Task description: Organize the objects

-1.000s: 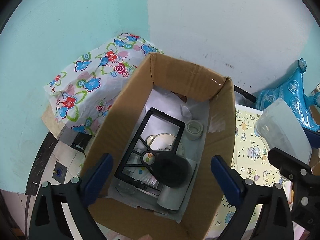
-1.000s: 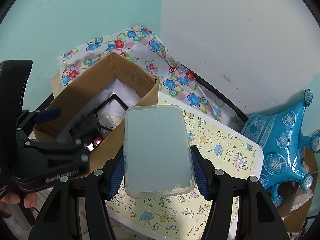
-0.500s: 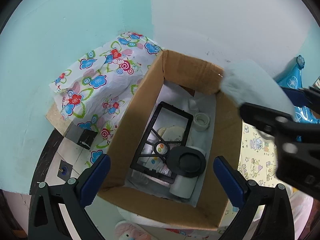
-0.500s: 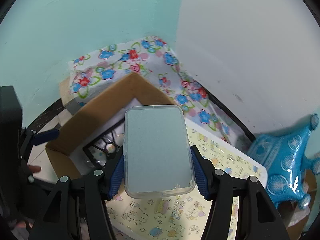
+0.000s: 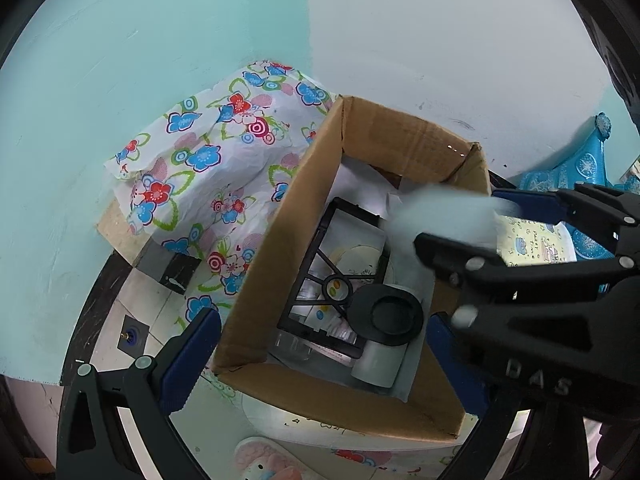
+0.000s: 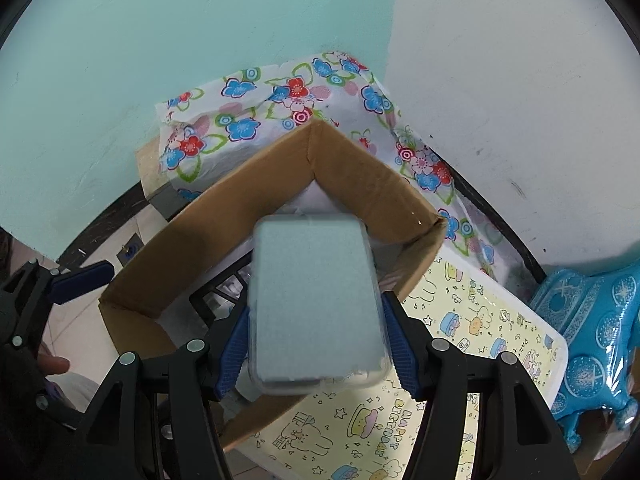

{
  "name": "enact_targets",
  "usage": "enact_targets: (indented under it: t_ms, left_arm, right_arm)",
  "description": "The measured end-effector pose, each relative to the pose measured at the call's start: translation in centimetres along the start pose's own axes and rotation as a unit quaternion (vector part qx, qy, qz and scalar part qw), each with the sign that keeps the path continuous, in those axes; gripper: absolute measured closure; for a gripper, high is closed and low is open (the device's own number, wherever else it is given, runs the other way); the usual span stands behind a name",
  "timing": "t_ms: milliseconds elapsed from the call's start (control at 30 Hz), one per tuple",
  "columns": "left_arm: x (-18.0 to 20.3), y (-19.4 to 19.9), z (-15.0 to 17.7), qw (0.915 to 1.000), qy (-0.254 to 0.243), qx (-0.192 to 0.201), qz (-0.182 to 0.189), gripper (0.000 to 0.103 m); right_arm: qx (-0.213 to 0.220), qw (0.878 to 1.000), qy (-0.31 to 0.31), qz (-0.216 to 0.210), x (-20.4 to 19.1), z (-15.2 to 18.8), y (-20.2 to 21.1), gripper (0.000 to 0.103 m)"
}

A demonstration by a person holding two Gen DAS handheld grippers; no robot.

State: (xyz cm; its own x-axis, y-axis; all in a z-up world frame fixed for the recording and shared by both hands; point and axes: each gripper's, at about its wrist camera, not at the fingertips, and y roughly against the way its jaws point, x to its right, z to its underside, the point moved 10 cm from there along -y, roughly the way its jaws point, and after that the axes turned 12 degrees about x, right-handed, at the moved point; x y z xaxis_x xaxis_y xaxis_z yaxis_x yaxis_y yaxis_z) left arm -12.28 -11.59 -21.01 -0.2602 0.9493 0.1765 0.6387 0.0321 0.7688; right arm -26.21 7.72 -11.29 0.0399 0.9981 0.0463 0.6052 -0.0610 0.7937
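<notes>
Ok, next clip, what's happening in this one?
A person with a handheld claw in each hand is tidying things into a cardboard box. The right claw is shut on a pale blue plastic case and holds it over the open box, apparently about to put it in. The left claw is open and empty, near the box's front edge. Inside lie a black frame, a black round lid and a white roll.
</notes>
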Motion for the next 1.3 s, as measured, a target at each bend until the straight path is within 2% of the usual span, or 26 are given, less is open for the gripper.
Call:
enact_targets:
  t_ms: [67, 300, 467, 533, 567, 667, 1033, 1300]
  left_arm:
    - [-0.1, -0.1, 0.1, 1.0, 0.003, -0.002, 0.0, 0.0]
    - [-0.1, 0.4, 0.0, 1.0, 0.003, 0.002, -0.002, 0.0]
    - [0.5, 2.0, -0.2, 0.9999, -0.003, 0.013, -0.008, 0.0]
    - [1.0, 2.9, -0.1, 0.9998, -0.007, 0.018, -0.009, 0.0]
    - [1.3, 3.3, -0.1, 0.9997, -0.01, 0.02, -0.01, 0.0]
    - [2.6, 4.9, 0.1, 0.9994, -0.02, 0.028, -0.01, 0.0]
    - [9.9, 8.1, 3.2, 0.9977, -0.058, 0.031, 0.017, 0.0]
    - [14.3, 9.8, 4.6, 0.9951, -0.087, 0.032, 0.036, 0.0]
  right_arm:
    - [0.002, 1.0, 0.0, -0.002, -0.1, -0.1, -0.1, 0.019]
    - [0.013, 0.999, 0.023, 0.019, -0.3, -0.3, 0.6, 0.016]
    - [0.024, 0.999, 0.015, 0.021, 0.0, -0.3, 2.6, 0.013]
    - [0.033, 0.999, 0.013, 0.023, 0.2, -0.1, 3.8, 0.007]
    - [0.037, 0.999, 0.014, 0.026, 0.2, 0.0, 4.4, 0.0]
    - [0.05, 0.998, 0.008, 0.031, 0.7, 0.7, 6.5, 0.0]
    - [0.059, 0.994, -0.047, 0.079, 5.3, 6.4, 12.9, 0.0]
    - [0.053, 0.979, -0.134, 0.14, 9.6, 11.7, 16.8, 0.0]
